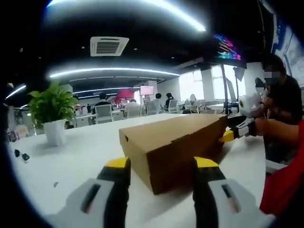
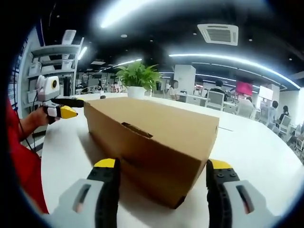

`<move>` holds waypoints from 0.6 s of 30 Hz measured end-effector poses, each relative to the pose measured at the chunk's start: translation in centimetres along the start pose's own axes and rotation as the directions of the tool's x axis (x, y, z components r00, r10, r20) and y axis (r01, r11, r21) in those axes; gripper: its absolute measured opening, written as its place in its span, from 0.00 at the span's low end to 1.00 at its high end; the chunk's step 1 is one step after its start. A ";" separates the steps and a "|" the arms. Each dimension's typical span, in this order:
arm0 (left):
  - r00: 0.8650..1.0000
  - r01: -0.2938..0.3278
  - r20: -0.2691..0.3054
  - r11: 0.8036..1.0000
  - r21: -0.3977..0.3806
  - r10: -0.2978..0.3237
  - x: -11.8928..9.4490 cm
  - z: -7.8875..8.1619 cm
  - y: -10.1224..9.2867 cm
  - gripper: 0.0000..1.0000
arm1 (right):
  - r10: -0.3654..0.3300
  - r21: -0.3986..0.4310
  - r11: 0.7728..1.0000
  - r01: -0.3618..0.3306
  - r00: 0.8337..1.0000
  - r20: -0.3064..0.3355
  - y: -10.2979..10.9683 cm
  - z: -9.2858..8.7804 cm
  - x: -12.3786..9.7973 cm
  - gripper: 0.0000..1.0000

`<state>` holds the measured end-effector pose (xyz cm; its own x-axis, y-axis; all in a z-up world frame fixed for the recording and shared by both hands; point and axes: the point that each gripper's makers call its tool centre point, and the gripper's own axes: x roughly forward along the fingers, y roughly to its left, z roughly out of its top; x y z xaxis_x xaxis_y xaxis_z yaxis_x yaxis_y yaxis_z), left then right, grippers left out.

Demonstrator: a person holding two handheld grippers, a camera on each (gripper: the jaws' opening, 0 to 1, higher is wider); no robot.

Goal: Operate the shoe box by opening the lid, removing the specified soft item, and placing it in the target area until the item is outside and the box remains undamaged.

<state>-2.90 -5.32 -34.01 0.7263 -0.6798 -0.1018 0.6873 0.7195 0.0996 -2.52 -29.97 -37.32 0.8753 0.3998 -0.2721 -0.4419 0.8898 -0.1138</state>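
The brown cardboard shoe box (image 1: 173, 142) (image 2: 152, 140) lies on the white table (image 1: 80, 152) (image 2: 256, 147) with its lid closed, between the two grippers. The left gripper (image 1: 161, 164) faces one end of the box, its yellow-tipped jaws spread apart and empty, one on each side of the near corner. The right gripper (image 2: 162, 165) faces the opposite end, jaws likewise wide apart and holding nothing. A potted plant (image 1: 52, 111) (image 2: 137, 78) stands on the table beyond the box, and people sit at desks in the far office.
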 end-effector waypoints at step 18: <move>0.999 -0.034 0.041 0.921 0.388 0.020 -1.0 2.1 -1.1 0.50 | 0.037 -0.336 0.941 -0.027 0.999 0.023 1.3 2.1 -3.4 0.76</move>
<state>-4.33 -5.70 -31.94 0.7396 -0.6705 -0.0590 0.6103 0.6310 0.4789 -5.65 -29.69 -34.53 0.8627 0.4370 -0.2544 -0.5056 0.7531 -0.4209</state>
